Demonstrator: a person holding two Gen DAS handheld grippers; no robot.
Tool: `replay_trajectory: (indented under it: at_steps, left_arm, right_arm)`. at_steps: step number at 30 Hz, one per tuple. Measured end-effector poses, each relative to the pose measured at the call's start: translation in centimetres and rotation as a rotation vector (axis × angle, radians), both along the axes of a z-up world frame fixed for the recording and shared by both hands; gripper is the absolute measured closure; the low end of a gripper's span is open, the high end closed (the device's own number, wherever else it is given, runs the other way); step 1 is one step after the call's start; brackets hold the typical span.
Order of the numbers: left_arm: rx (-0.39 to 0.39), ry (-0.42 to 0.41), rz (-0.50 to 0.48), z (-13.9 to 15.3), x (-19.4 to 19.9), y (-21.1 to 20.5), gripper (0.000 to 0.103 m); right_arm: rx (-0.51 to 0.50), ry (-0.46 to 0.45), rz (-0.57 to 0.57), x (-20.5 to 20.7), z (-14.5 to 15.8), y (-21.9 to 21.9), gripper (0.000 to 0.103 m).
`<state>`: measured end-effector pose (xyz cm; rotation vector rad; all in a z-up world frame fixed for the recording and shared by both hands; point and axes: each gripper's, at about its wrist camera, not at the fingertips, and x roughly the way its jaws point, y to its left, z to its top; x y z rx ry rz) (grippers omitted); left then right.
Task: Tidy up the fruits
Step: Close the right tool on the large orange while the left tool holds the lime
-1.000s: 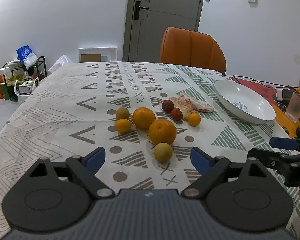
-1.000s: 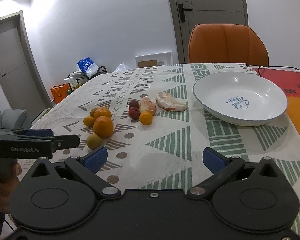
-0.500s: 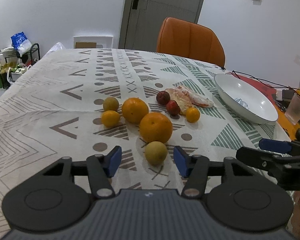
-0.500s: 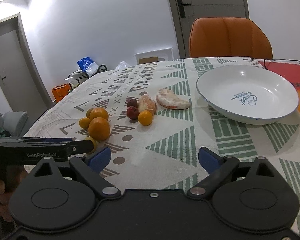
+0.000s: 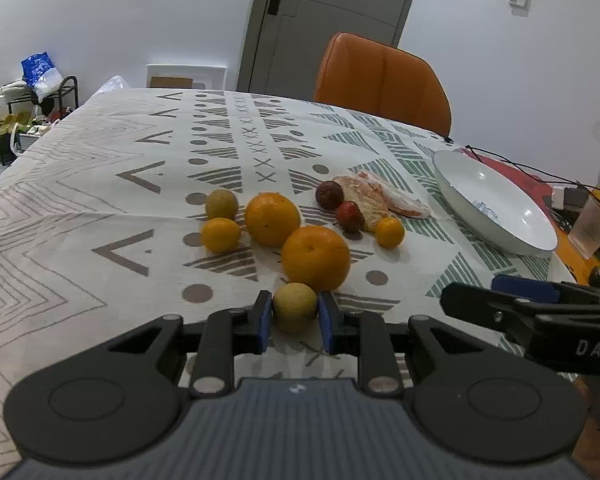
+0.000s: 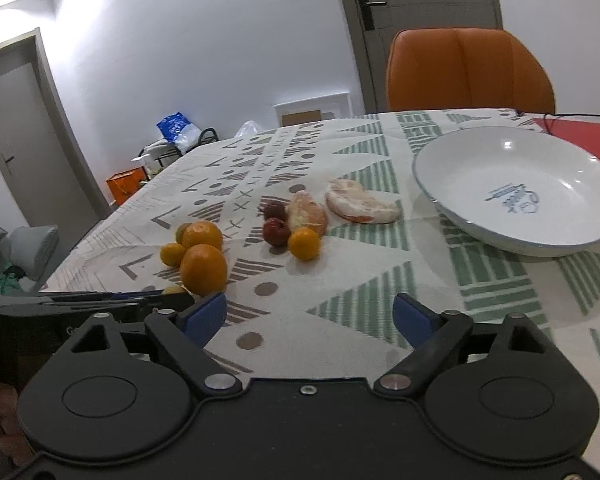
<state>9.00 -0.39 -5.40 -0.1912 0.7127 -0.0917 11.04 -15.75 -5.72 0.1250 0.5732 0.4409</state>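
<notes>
A cloth with a printed pattern of grey chevrons, dots, crosses and green hatched triangles covers the table [image 5: 100, 184]. The landmark is the white bowl [image 5: 496, 204] — wide, shallow, glossy, with a thin blue rim and a blue mark inside, and nothing in it. The fruit lies in a loose cluster on the cloth to the left of the bowl. Nearest the bowl are two peeled, pale, pithy citrus pieces [image 5: 374, 196]; just beside them sit two small dark red fruits [image 5: 330, 195] and a small smooth orange one [image 5: 389, 232]. Further from the bowl come two large round oranges [image 5: 315, 257] with dimpled skin, then a small orange fruit [image 5: 220, 234] and a dull yellow-green one [image 5: 221, 204].

The left gripper [image 5: 295, 322] has its blue pads pressed in on a small round yellow-green fruit [image 5: 295, 307], matte-skinned, which sits on the cloth touching the nearer large orange, at the end of the cluster farthest from the bowl.

The right gripper [image 6: 310, 316] — black linkage, blue pads — stands spread wide, its jaws closing, with only bare cloth between them; it points at the stretch of cloth between the fruit and the bowl. An orange padded chair [image 6: 468, 68] stands beyond the bowl.
</notes>
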Motion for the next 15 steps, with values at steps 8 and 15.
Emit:
replay_trajectory:
  at_steps: [8,15]
  left_arm:
    - [-0.011,-0.005,0.040,0.2,-0.6,1.8,0.079]
    - [0.008,-0.001,0.095,0.1,-0.8,3.9,0.080]
  right_arm:
    - [0.020,0.016,0.046,0.7,-0.1,2.2,0.022]
    - [0.032,0.002,0.081,1.3,0.2,4.8,0.025]
